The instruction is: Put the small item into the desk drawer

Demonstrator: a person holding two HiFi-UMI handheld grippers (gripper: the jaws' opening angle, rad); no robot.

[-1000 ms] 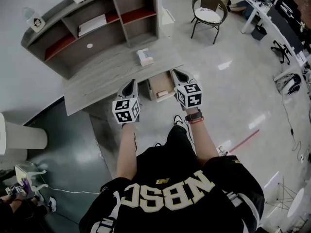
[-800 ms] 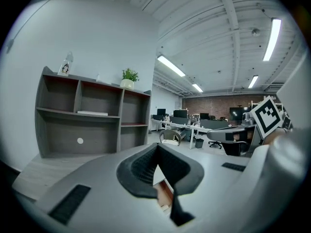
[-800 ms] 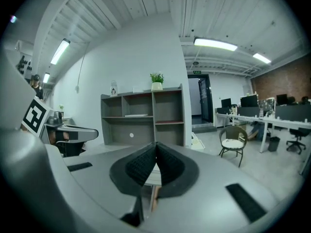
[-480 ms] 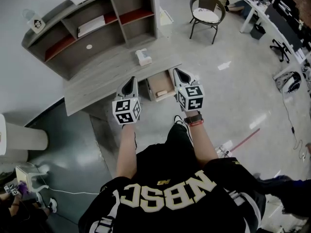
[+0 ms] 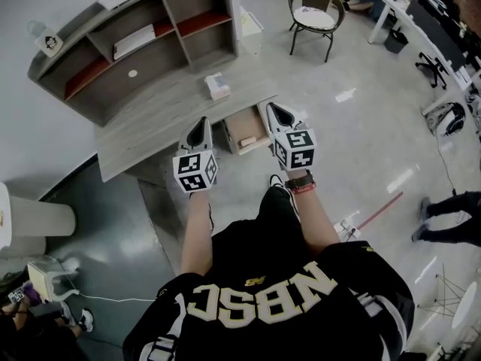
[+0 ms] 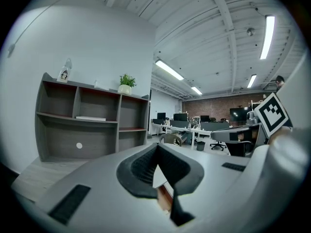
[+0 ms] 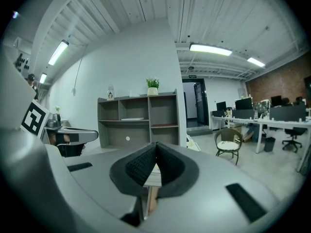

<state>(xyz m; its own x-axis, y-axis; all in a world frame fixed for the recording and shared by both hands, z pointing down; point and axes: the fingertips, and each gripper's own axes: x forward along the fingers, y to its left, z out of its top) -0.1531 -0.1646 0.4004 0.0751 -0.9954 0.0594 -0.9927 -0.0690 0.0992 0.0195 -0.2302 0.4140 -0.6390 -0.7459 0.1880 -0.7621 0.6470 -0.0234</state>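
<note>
I am holding my left tongs (image 5: 200, 123) and right tongs (image 5: 271, 110) fully closed and empty, over the front edge of the grey wood-grain counter (image 5: 150, 122). The small pale item (image 5: 246, 141) is lying inside the open wooden drawer (image 5: 242, 124) between them.

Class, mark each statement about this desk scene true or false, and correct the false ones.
1. The wooden drawer under the grey desk stands open. True.
2. The right gripper holds the small pale box. False: its jaws are shut on nothing; the box sits on the desk top.
3. A potted green plant stands on top of the grey shelf unit. True.
4. The wicker chair with a white cushion is pushed in under the desk. False: it stands apart on the floor.
5. The left gripper has its jaws wide apart. False: they are together, empty.
</note>
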